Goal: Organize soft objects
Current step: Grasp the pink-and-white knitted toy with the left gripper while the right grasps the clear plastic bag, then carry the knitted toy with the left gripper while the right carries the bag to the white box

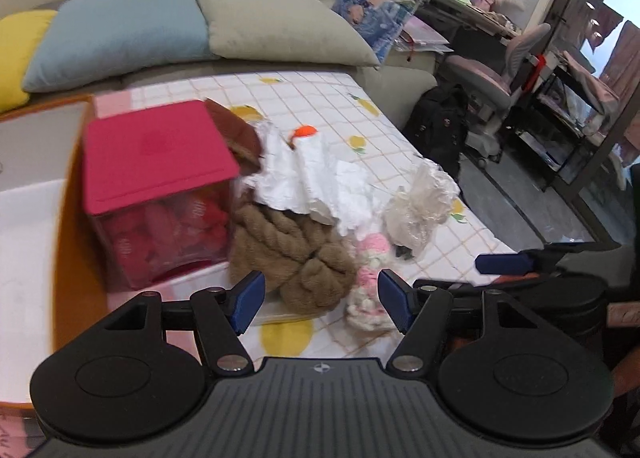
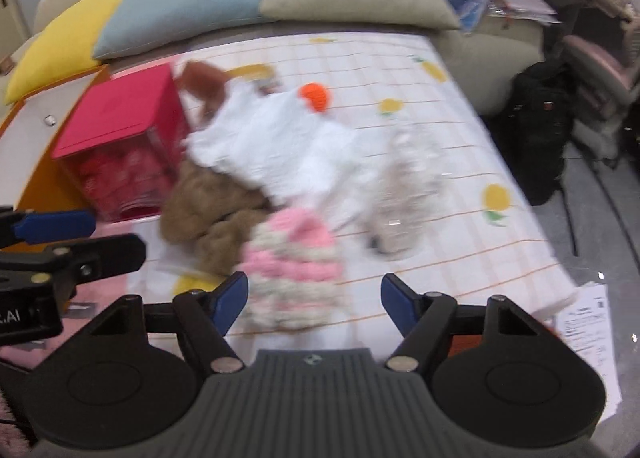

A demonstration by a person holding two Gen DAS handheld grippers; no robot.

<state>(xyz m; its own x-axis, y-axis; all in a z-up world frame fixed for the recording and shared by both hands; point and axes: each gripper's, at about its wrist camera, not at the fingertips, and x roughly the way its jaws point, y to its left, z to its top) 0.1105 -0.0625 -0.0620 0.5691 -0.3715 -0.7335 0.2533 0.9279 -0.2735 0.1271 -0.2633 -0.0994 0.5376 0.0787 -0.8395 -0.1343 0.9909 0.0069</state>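
Note:
A heap of soft things lies on a table with a white lemon-print cloth (image 1: 320,89). A brown knitted piece (image 1: 296,250) lies under a crumpled white cloth (image 1: 308,177) with an orange pom-pom (image 1: 303,131). A pink-and-cream knitted item (image 1: 370,282) lies beside it and shows in the right wrist view (image 2: 292,270). A crinkled clear bag (image 1: 420,209) is to the right. My left gripper (image 1: 322,302) is open and empty, just short of the brown piece. My right gripper (image 2: 314,302) is open and empty over the pink knit.
A red-lidded clear box (image 1: 160,185) with red contents stands left of the heap, next to an orange-edged tray (image 1: 64,258). A sofa with yellow, blue (image 1: 120,33) and beige cushions is behind. A black backpack (image 1: 440,125), a chair and shelves are to the right. Papers (image 2: 588,334) lie on the floor.

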